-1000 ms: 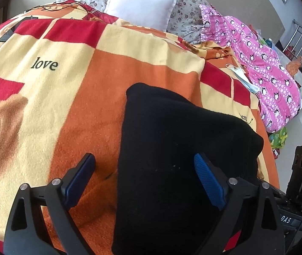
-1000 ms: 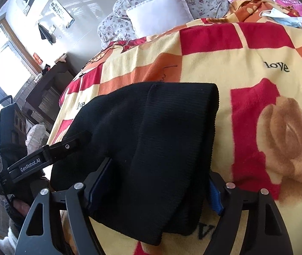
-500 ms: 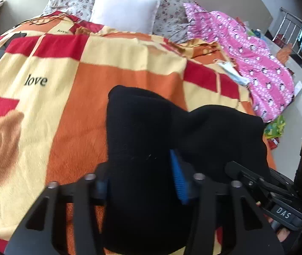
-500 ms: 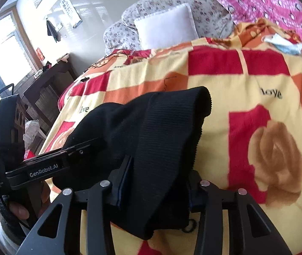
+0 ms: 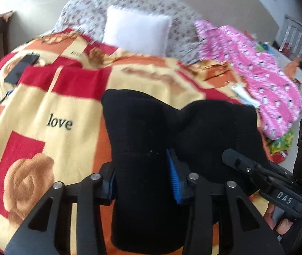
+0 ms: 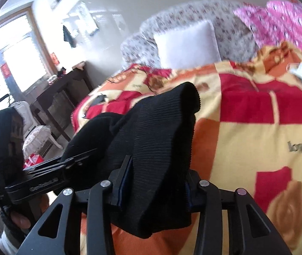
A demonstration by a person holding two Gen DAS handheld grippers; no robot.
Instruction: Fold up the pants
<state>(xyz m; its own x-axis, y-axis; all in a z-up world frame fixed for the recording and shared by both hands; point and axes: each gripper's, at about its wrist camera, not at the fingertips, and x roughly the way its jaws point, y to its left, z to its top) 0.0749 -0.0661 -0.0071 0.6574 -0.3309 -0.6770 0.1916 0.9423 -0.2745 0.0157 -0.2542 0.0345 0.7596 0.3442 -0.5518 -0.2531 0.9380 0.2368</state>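
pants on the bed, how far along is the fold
Done: the black pants are already gathered into a compact bundle on the patterned blanket. In hand: the left gripper and right gripper are both shut on the near edge, lifting it. Left: carry that edge over, lay it flat and release.

Bright window [image 6: 12,68]; dark wooden desk [image 6: 61,89], white pillow [image 5: 136,34], floral headboard [image 5: 129,6]

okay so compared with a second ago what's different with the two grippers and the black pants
Both grippers closed. The left gripper and right gripper, open around the near edge a second ago, now clamp the black pants. That edge has lifted off the blanket, bunching the cloth into two humps, and the cameras have tilted up. The blanket, white pillow and pink penguin cloth lie unchanged.
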